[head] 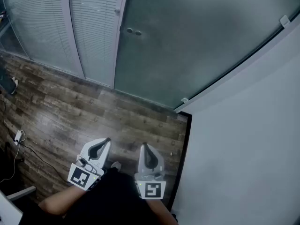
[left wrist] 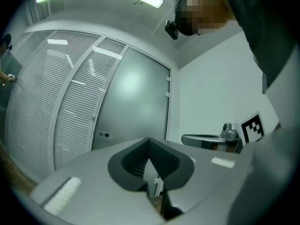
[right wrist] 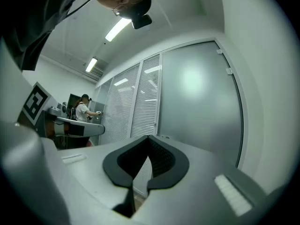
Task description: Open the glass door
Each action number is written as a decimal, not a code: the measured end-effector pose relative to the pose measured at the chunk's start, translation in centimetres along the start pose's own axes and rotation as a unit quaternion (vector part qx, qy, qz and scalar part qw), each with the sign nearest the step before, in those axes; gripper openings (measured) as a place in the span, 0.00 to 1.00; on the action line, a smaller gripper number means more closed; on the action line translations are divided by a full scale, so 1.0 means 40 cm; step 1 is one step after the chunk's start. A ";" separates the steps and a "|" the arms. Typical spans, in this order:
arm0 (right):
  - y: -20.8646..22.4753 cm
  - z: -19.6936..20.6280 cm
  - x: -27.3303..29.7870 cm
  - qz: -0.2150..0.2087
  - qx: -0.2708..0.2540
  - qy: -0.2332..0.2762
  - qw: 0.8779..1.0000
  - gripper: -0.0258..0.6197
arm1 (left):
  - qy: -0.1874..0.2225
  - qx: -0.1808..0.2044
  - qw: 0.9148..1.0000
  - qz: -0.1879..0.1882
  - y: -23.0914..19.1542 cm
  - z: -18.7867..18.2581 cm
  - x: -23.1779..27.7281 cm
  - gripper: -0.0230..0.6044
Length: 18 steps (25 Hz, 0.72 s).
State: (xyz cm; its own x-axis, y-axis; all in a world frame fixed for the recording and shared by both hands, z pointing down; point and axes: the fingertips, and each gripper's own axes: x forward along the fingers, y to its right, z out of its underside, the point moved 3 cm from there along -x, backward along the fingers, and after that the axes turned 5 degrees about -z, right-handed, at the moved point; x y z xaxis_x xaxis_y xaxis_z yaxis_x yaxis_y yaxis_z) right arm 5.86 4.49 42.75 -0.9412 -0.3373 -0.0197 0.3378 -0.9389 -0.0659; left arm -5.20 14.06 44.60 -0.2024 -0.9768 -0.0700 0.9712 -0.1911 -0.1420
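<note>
Floor: dark wood-look planks [head: 70, 111] fill the 9 o'clock side of the head view and run up to the partition.
Partition: white slatted panels [head: 42, 27] stand at 11 o'clock, just left of the door.
Door: the frosted glass door [head: 197, 41] spans 12 to 2 o'clock in the head view, in line with the slatted panels. Two small round fittings [head: 133, 32] sit near its left edge.
Brackets: one white bracket [head: 184, 100] is at the door's lower right corner and another [head: 284, 20] is at 2 o'clock along the same edge.
Wall: a plain white wall [head: 248, 153] takes up 4 o'clock and meets the door's right edge.
Left gripper: the left gripper [head: 106, 140] sits at 7 o'clock, aimed at the door and well apart from it. Its jaws meet at the tips with nothing between them.
Right gripper: the right gripper [head: 144, 146] sits at 6 o'clock, just beside the left one and also facing the door. Its jaws are pressed together and empty.
Marker cubes: one marker cube [head: 80, 177] is on the left gripper's rear and one [head: 152, 190] is on the right's.
Cable: a thin cable [head: 28, 146] trails over the planks at 8 o'clock.
Background: a person [right wrist: 83, 108] stands far off at 9 o'clock in the right gripper view.
</note>
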 end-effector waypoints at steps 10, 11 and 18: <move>-0.017 0.001 -0.035 -0.039 0.030 0.015 0.999 0.04 | 0.025 -0.015 1.000 0.003 0.024 -0.015 -0.022 0.04; -0.021 0.004 -0.042 -0.039 0.032 0.017 0.999 0.04 | 0.017 -0.015 1.000 -0.002 0.023 -0.004 -0.029 0.04; -0.027 0.053 -0.074 -0.058 0.054 -0.003 0.997 0.04 | 0.010 -0.015 1.000 0.001 0.044 0.017 -0.055 0.04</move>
State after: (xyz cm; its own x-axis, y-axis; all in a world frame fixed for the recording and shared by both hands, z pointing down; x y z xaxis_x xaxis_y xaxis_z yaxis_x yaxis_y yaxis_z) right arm 8.27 6.36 45.01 -0.9740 -0.2262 -0.0118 0.2256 -0.9734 0.0403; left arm -2.98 15.81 45.17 -0.2029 -0.9750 -0.0911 0.9675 -0.1852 -0.1721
